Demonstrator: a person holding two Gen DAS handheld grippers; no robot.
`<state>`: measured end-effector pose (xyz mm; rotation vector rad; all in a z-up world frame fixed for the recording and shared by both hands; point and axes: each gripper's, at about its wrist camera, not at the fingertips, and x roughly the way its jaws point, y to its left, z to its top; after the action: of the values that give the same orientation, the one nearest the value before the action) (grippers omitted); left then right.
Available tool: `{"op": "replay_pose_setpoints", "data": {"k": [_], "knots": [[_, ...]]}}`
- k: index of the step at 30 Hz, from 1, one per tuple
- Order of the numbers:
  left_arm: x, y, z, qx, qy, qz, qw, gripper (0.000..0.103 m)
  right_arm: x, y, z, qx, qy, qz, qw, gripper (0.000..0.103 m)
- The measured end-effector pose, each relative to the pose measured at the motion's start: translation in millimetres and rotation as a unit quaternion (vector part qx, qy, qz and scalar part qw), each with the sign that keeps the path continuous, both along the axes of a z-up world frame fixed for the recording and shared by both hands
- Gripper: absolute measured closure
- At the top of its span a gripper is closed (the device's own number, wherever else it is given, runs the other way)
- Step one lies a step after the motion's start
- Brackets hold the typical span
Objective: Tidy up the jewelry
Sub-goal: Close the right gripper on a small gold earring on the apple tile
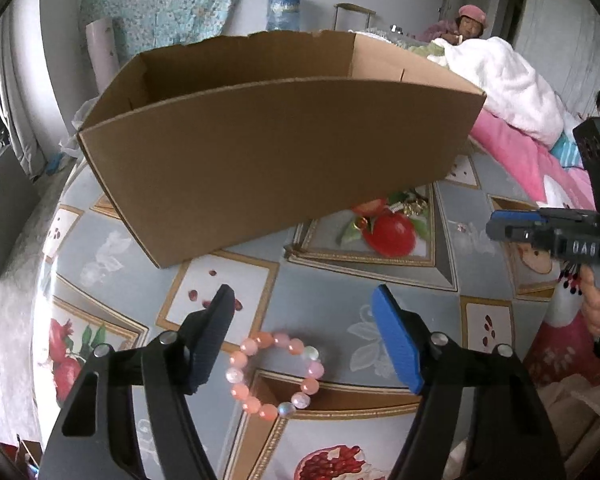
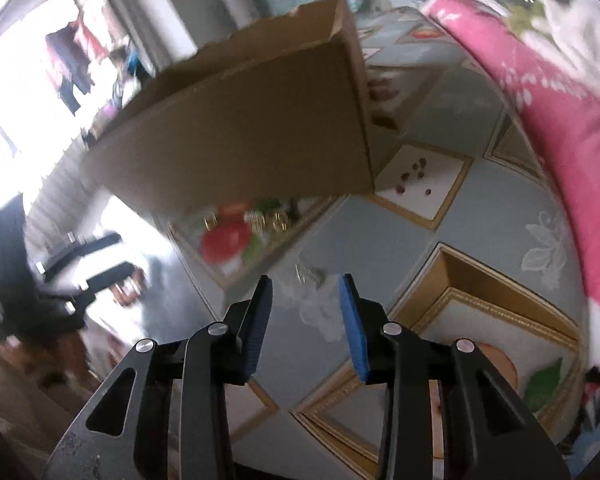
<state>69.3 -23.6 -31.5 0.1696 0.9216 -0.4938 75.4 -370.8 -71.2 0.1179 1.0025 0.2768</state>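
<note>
Pink bead bracelet [image 1: 275,374] lying between the spread jaws of my left gripper [image 1: 302,340], not yet grasped.

Pick-up step, as I judge it: next I lower and close on one side of the ring, then carry it to the cardboard box [image 1: 276,160] beyond. Its beads are round, glossy, coral and pale, resting on the printed tablecloth [image 1: 332,284]. My right gripper [image 2: 305,326] hangs open and empty near small gold pieces [image 2: 266,220] beside the box.

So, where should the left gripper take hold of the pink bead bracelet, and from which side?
Probably from above. The bracelet lies flat on the tablecloth as an open ring, between the open fingers of the left gripper. I would lower one finger inside the ring and one outside, and close on a single arc of beads.
</note>
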Motion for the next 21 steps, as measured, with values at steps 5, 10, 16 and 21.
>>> {"op": "replay_pose_setpoints", "data": {"k": [5, 10, 16, 21], "knots": [[-1.4, -7.6, -1.9, 0.011, -0.004, -0.002, 0.9999, 0.034, 1.3, 3.8, -8.2, -0.034, 0.001, 0.006, 0.999, 0.069], [1.3, -12.0, -2.1, 0.013, -0.01, -0.005, 0.9999, 0.038, 8.4, 13.3, -9.1, -0.049, -0.007, 0.009, 0.999, 0.073], [8.1, -36.4, -0.3, 0.003, -0.028, -0.041, 0.9988, 0.042, 15.1, 21.6, -9.8, -0.072, -0.015, 0.009, 0.997, 0.08], [17.5, -65.4, -2.0, -0.006, -0.038, -0.089, 0.9953, 0.048, 14.2, 28.8, -11.7, -0.093, -0.019, 0.004, 0.995, 0.095]]}}
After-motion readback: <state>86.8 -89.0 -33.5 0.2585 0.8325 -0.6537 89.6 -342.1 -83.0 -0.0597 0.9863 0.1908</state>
